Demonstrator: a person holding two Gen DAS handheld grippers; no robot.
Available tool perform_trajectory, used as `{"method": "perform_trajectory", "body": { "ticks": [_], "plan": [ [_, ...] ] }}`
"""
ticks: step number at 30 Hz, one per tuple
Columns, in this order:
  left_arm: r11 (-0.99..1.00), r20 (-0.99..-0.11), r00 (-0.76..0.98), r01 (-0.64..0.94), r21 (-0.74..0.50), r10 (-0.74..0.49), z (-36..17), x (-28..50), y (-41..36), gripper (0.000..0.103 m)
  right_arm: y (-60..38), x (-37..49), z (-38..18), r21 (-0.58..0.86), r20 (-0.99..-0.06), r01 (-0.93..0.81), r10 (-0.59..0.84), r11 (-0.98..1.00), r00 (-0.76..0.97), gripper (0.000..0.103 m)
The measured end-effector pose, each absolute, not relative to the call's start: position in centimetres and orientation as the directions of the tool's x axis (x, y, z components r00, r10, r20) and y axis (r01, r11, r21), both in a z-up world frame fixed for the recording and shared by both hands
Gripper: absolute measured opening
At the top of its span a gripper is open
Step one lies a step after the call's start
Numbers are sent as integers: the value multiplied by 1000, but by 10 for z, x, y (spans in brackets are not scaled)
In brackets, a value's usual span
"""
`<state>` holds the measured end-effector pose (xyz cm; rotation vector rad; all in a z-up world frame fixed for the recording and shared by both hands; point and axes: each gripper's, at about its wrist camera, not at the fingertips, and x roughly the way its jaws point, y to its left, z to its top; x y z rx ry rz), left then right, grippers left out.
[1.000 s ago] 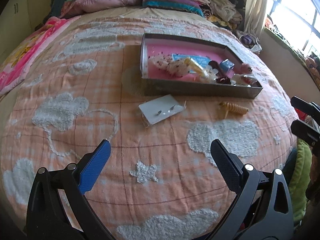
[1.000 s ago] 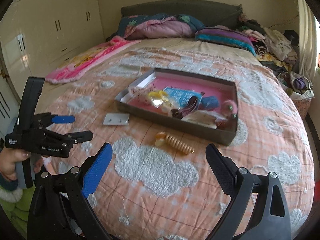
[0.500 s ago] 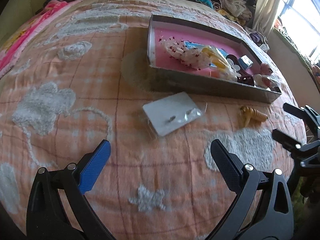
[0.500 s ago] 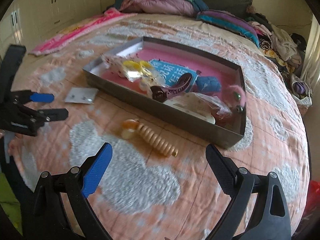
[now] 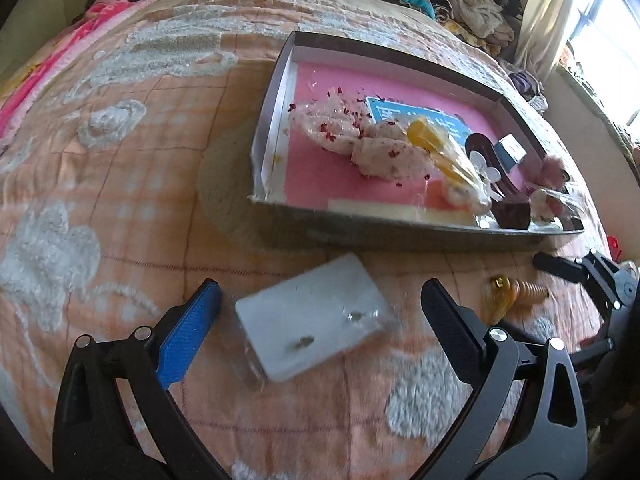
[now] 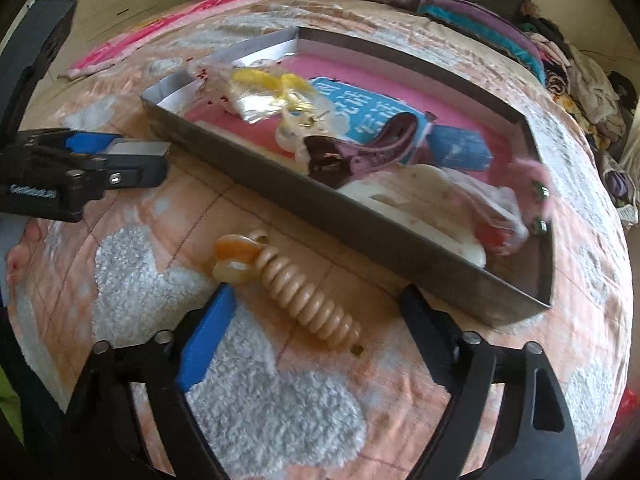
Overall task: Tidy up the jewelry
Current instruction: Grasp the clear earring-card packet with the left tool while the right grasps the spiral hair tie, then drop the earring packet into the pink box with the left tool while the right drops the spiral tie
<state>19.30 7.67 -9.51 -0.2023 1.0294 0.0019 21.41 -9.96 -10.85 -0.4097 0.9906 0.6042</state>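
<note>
A bed is covered by an orange checked quilt with white fleecy patches. On it are laid a shallow grey tray, a white earring card and a beige spiral hair clip; bedding is piled at its head.

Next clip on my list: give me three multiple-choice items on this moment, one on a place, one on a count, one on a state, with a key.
1. Where does the white earring card in clear plastic lie?
A. In the grey tray
B. On the quilt, between the left gripper fingers
C. On the pillows

2. How many items lie on the quilt outside the grey pink-lined tray?
A. Two
B. Four
C. None

3. The right gripper is:
A. Shut on the beige spiral hair clip
B. Open around it
C. Inside the tray

Key: B, the card sits on the peach quilt; A, only card and clip; B, fingers spread either side.
</note>
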Motion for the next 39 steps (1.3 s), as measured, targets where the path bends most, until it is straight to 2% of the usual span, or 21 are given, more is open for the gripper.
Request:
{"method": "perform_trajectory", "body": {
  "ticks": [1,3,5,7,9,12,15,23,39],
  "plan": [
    [982,-851,518,-100,-162,-88,-96,194,76,93,-98,213,-109,-50,-866,-649,290,759,406,74],
    [984,-851,520,-98,-148,-76,-99,195,73,92,-94,210,-109,-44,-864,-658,302,752,404,62],
    [989,-852,521,-89,-117,-54,-100,195,68,84,-93,206,-108,-40,-859,-665,313,746,404,51],
    [991,-850,526,-82,-103,-45,-99,194,66,75,-93,200,-107,-20,-857,-666,331,745,396,35],
    [992,-848,528,-73,-99,-46,-98,192,65,72,-94,194,-106,17,-858,-666,353,746,373,25],
    [995,-846,532,-60,-85,-40,-97,190,63,69,-91,181,-105,54,-858,-675,380,736,345,17],
    [996,-843,537,-48,-74,-37,-95,185,59,68,-89,166,-102,131,-853,-681,432,720,292,17],
    [994,-827,555,-4,-110,-89,-80,160,51,67,-94,132,-85,231,-822,-673,511,703,251,17],
    [984,-732,658,126,-125,-177,1,114,15,67,-181,117,0,242,-686,-546,539,802,488,17]
  ]
}}
